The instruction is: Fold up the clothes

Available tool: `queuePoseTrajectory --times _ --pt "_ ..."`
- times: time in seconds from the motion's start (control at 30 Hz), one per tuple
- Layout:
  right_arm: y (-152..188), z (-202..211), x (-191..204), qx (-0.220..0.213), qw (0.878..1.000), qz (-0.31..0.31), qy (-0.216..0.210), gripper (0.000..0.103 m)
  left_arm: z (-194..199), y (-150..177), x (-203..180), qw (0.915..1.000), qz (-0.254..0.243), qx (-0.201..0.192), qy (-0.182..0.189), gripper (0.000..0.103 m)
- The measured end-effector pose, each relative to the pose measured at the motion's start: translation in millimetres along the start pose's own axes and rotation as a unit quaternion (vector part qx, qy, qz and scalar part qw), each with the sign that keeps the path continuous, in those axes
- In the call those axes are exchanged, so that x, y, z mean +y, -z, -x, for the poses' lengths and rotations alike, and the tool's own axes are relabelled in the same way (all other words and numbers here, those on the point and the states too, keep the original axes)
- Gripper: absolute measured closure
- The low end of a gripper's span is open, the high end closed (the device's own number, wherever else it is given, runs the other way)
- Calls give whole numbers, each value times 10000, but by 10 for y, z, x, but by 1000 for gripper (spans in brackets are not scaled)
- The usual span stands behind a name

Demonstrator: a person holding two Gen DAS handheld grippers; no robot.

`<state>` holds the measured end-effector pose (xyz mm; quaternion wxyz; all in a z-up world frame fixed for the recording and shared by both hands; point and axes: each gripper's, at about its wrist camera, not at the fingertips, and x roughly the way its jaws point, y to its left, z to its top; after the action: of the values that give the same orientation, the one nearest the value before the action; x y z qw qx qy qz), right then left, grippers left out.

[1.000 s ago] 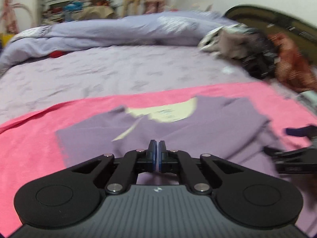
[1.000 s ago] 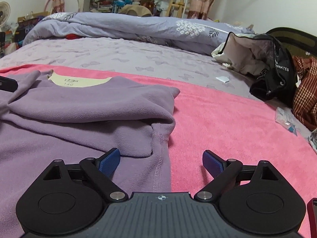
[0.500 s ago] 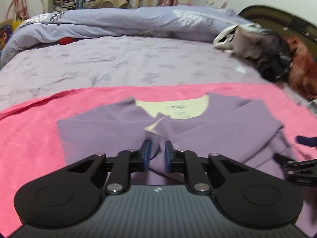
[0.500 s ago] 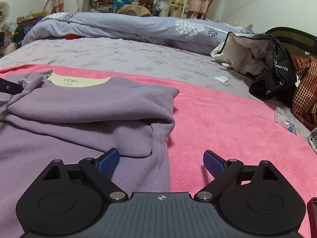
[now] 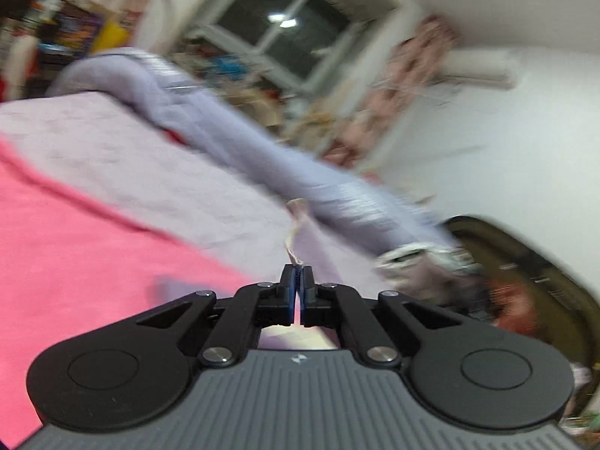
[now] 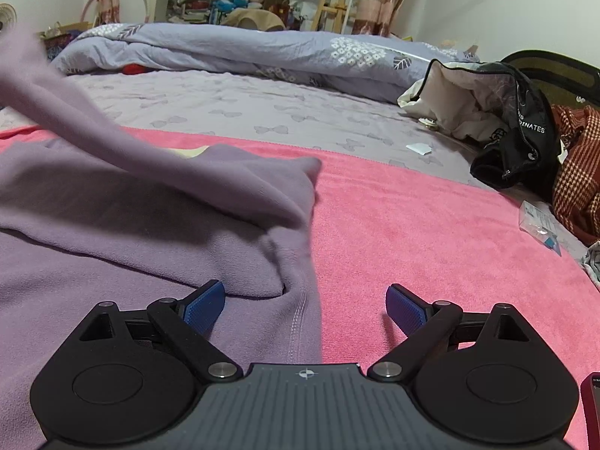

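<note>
A purple fleece top [image 6: 123,225] lies on a pink towel [image 6: 431,232] spread over the bed. One part of it, a sleeve [image 6: 63,112], is lifted and stretches up toward the upper left in the right wrist view. My left gripper [image 5: 297,285] is shut on a thin edge of that purple fabric [image 5: 300,236], which sticks up between the pads; the view is tilted and blurred. My right gripper [image 6: 305,305] stands open low over the top's right edge, with a fold and side seam lying between its fingers, not pinched.
A rolled lilac duvet [image 6: 262,52] lies across the back of the bed. A black and cream bag [image 6: 498,112] and a red plaid cloth [image 6: 577,172] sit at the right, with a small clear packet [image 6: 540,225] at the towel's edge. Pink towel to the right is bare.
The left gripper opened over the top, closed on a sleeve, then lifted it while rolling hard, so its view now tilts toward the window. The right gripper stayed still and open.
</note>
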<state>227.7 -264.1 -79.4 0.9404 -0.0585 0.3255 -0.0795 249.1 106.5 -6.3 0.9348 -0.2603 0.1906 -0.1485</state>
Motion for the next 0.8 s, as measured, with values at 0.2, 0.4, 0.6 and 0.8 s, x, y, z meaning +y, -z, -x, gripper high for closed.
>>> queuePoseTrajectory --times 0.2,0.4,0.6,0.8 --pt "-72 162 -3 -499 9987 78 35 11 -140 113 404 9895 858 531 -1034 103" --pt "-192 7 330 -673 9876 1390 294 10 -147 -107 283 9920 756 345 -947 103" --pt "-218 -80 89 -554 9853 1220 1059 6 -281 108 156 9859 -141 1032 -1313 103" --pt "-37 -109 -553 -162 9988 -300 362 1 -328 399 68 9735 -914 1258 -1680 103"
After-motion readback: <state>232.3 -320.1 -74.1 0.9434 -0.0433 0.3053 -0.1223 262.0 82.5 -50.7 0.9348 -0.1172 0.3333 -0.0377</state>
